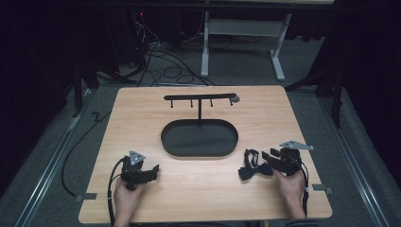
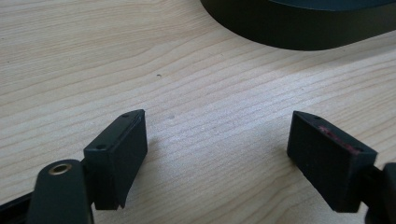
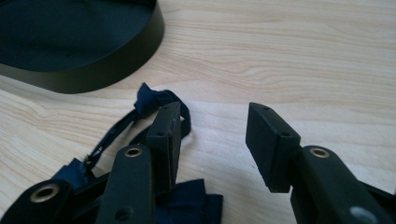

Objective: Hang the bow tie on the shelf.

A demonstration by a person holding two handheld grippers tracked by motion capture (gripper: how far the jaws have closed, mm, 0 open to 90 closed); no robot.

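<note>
While the dark blue bow tie (image 1: 255,168) lies on the wooden table (image 1: 198,194) near its right front edge, strap loops toward the tray, the right gripper (image 1: 270,160) sits right at it: in the right gripper view its fingers (image 3: 166,140) stand partly apart with bare table between them, one finger over the bow tie (image 3: 159,107) fabric, nothing pinched. Just beyond sits the black oval tray (image 1: 170,142) with its hook stand (image 1: 200,98); the left gripper (image 1: 150,171) rests well apart at the left front, fingers (image 2: 119,154) wide, holding nothing.
</note>
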